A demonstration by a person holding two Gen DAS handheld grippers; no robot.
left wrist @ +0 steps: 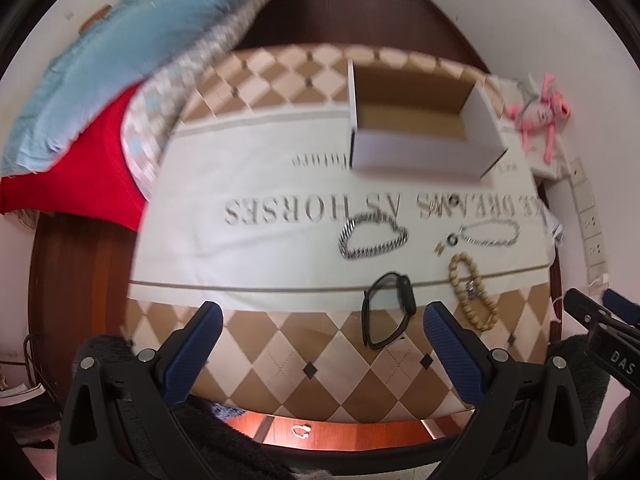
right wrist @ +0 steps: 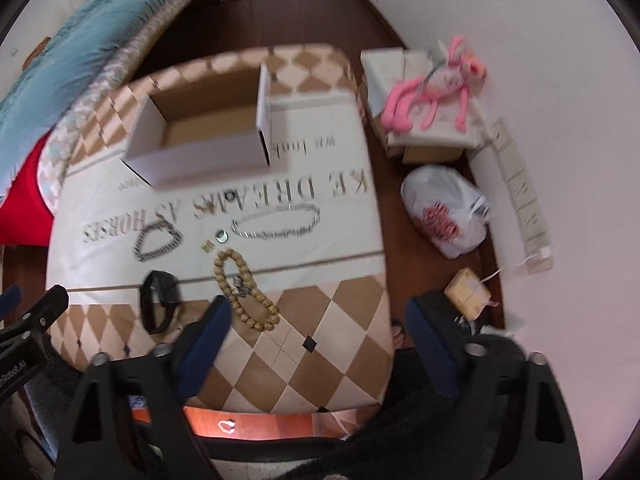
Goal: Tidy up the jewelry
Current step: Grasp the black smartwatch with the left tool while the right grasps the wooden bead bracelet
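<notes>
Both spread wide and holding nothing, left gripper [left wrist: 322, 330] and right gripper [right wrist: 320, 328], above a tablecloth [left wrist: 248, 256] strewn with chain bracelets [left wrist: 372, 236], wooden bead bracelet [right wrist: 244, 292], black watch [left wrist: 388, 312], near an open cardboard box [left wrist: 420, 124].

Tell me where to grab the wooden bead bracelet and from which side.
Pinch one strand of the wooden bead bracelet at its near end, coming straight down from above with the right gripper. It lies flat in a long loop, and that end is clear of the black watch.

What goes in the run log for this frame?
left claw: open, empty | right claw: open, empty | jewelry on cloth | box: empty
</notes>
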